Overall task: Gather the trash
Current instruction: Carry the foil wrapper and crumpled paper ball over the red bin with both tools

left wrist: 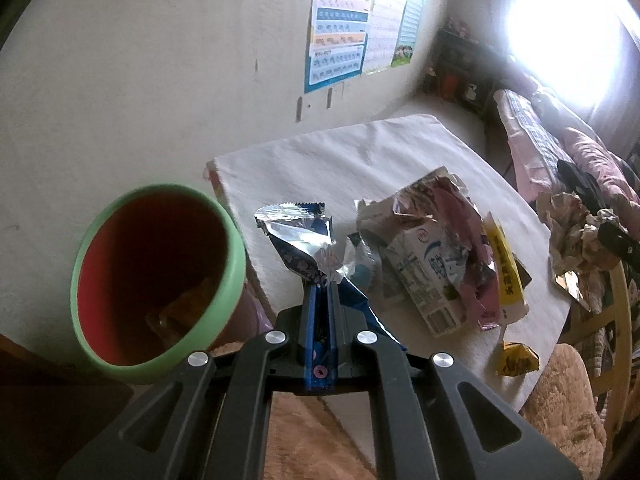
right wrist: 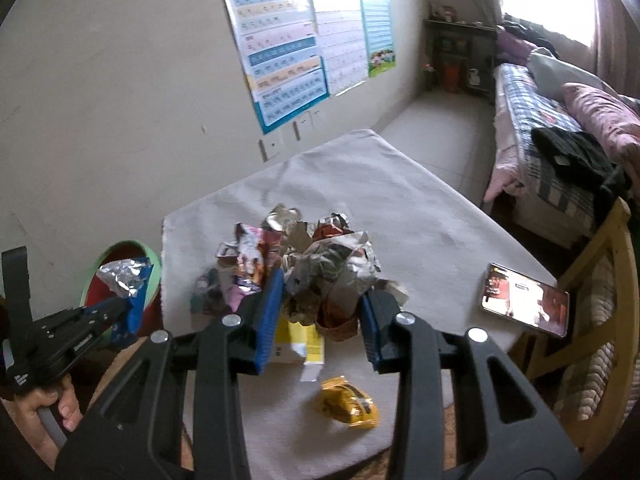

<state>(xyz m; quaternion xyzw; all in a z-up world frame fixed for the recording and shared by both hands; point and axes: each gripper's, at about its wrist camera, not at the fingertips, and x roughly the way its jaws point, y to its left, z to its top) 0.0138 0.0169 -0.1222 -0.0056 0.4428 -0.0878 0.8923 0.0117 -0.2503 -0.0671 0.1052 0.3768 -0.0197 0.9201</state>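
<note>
We see print on wall posters (right wrist: 280, 52), too blurred to read. Milk carton (left wrist: 428, 276) on counter (left wrist: 360, 160) bears blue characters and fine print, illegible to us. Yellow packet (left wrist: 502, 264) carries dark characters, unreadable. Small white lettering on left claw (right wrist: 120, 304) body, also unreadable.

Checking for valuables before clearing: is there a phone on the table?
Yes, a phone with its screen lit lies near the table's right edge.
</note>
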